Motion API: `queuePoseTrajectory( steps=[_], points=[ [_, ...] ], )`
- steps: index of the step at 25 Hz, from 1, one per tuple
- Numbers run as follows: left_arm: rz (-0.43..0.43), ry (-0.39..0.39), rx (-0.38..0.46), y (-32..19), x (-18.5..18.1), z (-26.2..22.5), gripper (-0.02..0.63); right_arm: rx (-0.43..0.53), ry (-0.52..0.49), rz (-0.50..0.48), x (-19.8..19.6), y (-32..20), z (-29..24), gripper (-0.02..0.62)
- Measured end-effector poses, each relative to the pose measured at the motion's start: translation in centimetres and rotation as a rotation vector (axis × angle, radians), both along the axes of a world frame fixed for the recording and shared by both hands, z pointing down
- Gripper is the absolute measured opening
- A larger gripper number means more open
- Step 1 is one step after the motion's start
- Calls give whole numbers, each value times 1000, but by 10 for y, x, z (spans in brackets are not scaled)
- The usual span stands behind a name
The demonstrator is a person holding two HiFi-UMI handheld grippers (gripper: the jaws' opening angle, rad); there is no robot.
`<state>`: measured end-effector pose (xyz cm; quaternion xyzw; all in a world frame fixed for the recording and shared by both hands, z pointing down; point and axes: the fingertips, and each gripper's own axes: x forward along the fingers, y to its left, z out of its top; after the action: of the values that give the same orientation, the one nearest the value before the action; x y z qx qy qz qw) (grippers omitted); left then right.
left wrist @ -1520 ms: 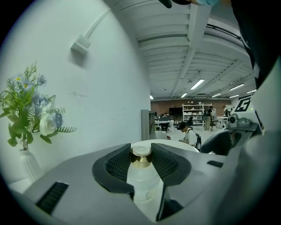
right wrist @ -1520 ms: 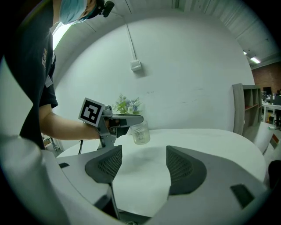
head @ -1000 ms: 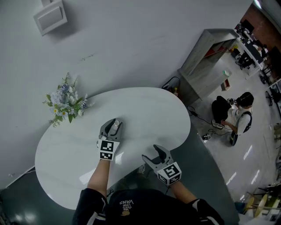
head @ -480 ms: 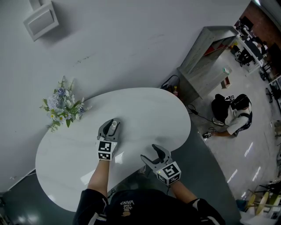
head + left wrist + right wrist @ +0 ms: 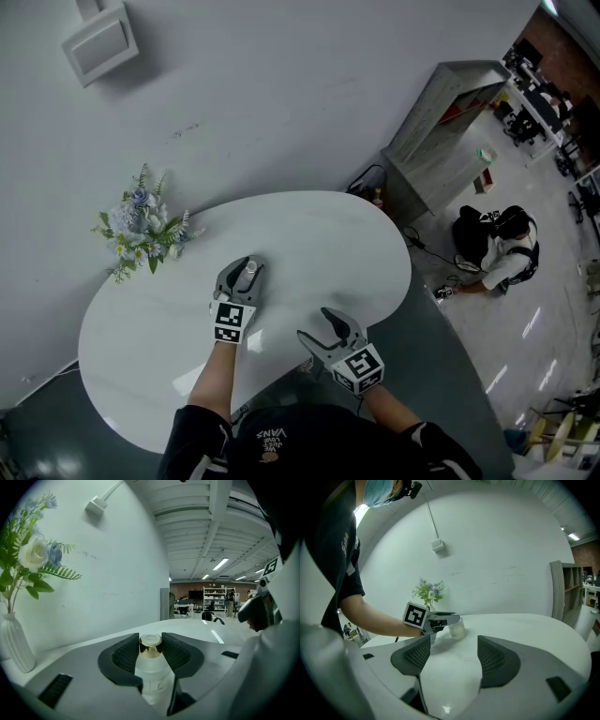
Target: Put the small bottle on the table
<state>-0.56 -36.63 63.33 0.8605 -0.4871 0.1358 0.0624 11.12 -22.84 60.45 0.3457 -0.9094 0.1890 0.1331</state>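
Observation:
A small frosted clear bottle (image 5: 151, 672) with a gold cap stands upright between the pads of my left gripper (image 5: 151, 642), which is shut on it. In the head view the bottle (image 5: 249, 270) and left gripper (image 5: 246, 264) are over the middle of the white oval table (image 5: 328, 234). From the right gripper view the bottle (image 5: 457, 629) has its base at the tabletop, still held in the left gripper (image 5: 449, 618). My right gripper (image 5: 453, 649) is open and holds nothing. It hovers near the table's front edge (image 5: 317, 325).
A white vase of blue and white flowers (image 5: 145, 230) stands at the table's far left edge, against the wall (image 5: 16, 644). A grey shelf unit (image 5: 441, 131) and a crouching person (image 5: 502, 239) are on the floor to the right.

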Motion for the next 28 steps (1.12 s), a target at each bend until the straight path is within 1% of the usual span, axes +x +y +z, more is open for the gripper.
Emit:
queuePoseTrajectory(
  steps=[6,11,14,21,28],
  points=[
    [27,20,-16,0,-1,1,163,10,-3,1,-7,-3,-4,281],
    [62,27,-30,6,1,0,222,16,-7,10,-10,-6,-6,281],
    [67,37,-26,10,0,-6,244,21,-9,11,-13,-6,-10,281],
    [73,42,20,28,-9,-31,245,61,5,2,-20,-5,-20,279],
    [98,74,44,53,-16,-58,244,105,28,3,-31,-2,-32,275]
  ],
)
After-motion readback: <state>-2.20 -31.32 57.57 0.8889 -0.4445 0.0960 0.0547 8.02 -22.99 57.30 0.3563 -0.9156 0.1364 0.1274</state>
